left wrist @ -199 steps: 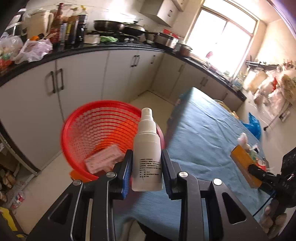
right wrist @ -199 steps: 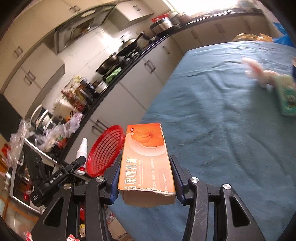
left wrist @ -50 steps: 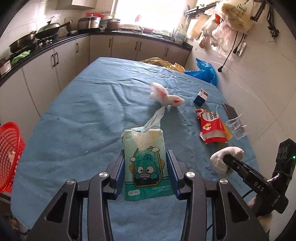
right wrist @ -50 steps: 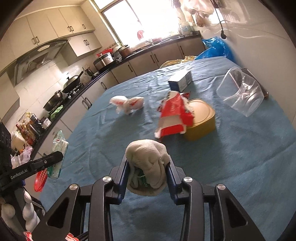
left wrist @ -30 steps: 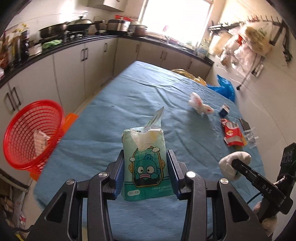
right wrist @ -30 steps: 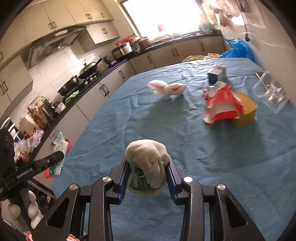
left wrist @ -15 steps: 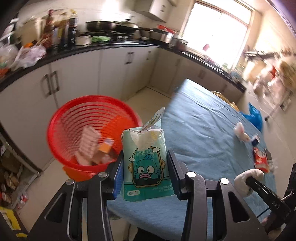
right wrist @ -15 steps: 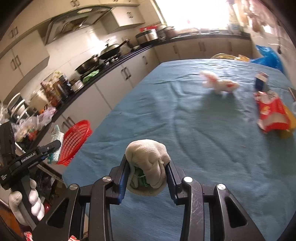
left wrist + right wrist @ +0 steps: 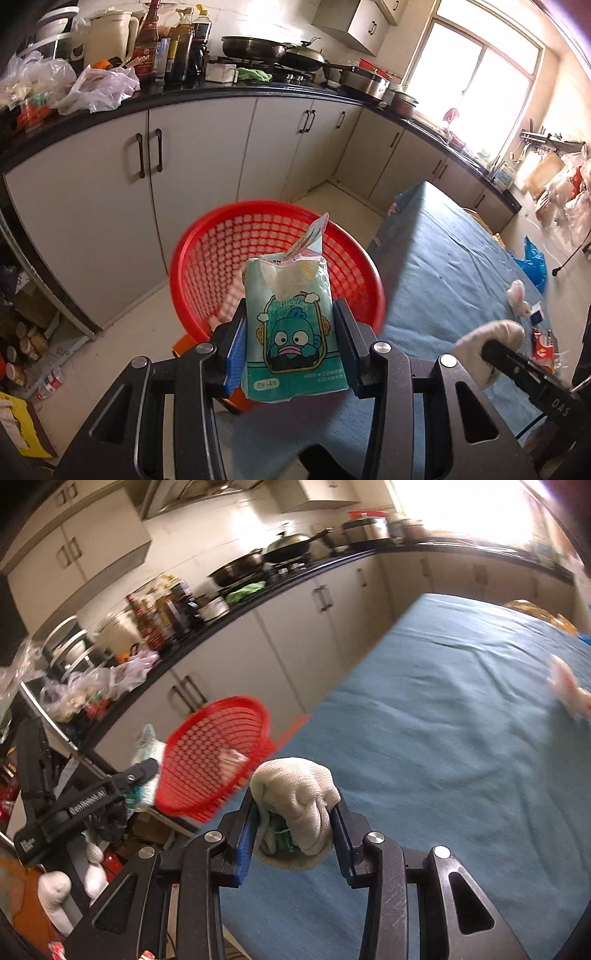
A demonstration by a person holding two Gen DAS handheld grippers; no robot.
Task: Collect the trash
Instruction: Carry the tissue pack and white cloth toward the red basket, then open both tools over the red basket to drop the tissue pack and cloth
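Observation:
My left gripper [image 9: 293, 343] is shut on a teal tissue pack [image 9: 291, 328] with a cartoon face, held over the near rim of the red mesh basket [image 9: 221, 243] that stands on the floor by the table end. A pale item lies inside the basket. My right gripper [image 9: 293, 830] is shut on a balled-up off-white glove [image 9: 295, 794] with green showing inside, above the blue tablecloth [image 9: 461, 738] near the table's left edge. In the right wrist view the basket [image 9: 218, 753] is to the left, with the left gripper [image 9: 144, 771] and its tissue pack beside it.
White cabinets [image 9: 207, 155] under a black counter with bottles, pans and bags run behind the basket. A white and red wrapper [image 9: 517, 295], a small box and a red packet [image 9: 543, 349] lie far along the table. Jars and clutter sit on the floor at left.
Both grippers have swung left from the table's middle toward its end. The basket has come from the left edge to the centre of the left wrist view, under the tissue pack. Both grips are unchanged.

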